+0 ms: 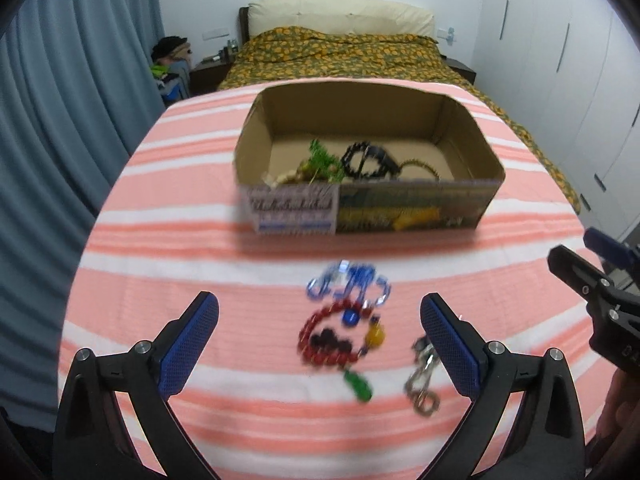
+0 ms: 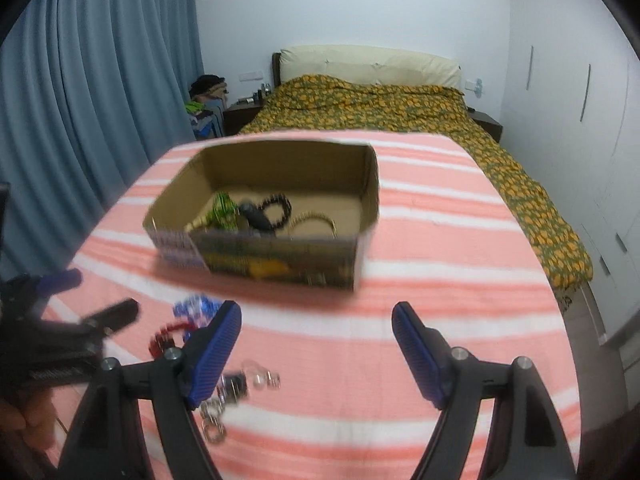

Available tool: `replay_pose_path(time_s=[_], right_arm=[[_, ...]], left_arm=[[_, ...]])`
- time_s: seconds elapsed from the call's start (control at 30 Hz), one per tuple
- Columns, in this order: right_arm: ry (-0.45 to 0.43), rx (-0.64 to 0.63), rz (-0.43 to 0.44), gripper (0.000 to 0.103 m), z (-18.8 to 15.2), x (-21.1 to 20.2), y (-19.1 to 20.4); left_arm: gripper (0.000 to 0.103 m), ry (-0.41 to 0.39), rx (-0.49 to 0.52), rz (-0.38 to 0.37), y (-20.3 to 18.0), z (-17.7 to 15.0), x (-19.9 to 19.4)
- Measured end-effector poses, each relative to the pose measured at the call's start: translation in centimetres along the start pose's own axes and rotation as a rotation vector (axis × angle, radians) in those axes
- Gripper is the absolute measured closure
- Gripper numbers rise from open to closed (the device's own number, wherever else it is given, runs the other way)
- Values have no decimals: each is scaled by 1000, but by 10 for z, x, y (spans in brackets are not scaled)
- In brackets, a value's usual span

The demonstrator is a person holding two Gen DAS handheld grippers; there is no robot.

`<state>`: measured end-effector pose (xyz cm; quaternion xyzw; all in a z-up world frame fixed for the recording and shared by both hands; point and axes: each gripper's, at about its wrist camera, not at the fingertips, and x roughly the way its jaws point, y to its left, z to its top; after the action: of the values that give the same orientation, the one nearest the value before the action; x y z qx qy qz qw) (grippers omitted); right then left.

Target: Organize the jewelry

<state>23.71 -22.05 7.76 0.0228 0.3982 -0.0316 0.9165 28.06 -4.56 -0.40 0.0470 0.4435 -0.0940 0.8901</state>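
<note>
Both grippers hang tilted down over the striped worktop [image 1: 160, 240], jaws spread, grasping nothing. The left gripper [image 1: 320, 334] brackets a red bead bracelet [image 1: 320, 338] and blue chain [image 1: 348, 284] without touching; a silver chain [image 1: 422, 380] lies by its right finger. The right gripper [image 2: 316, 344] has bare cloth between its fingers. Beyond, the box [image 1: 460, 216] holds more jewelry, with open cloth around it. A bed [image 2: 380, 108] stands behind.
</note>
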Motion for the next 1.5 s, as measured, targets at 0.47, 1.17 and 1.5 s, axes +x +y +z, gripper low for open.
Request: replay_pose_path(time_s=[0.47,1.17,1.5], right_arm=[[180,7,156,24,-100,18,17],[173,-221,184,67,-107,60,87],[169,-233,107,82,-122,41,59]], left_arm=[[2,53,-102,-13,42,-78,6],[2,81,-98,31,53,-93,12],[2,88,-56,-16,34,-90,18]])
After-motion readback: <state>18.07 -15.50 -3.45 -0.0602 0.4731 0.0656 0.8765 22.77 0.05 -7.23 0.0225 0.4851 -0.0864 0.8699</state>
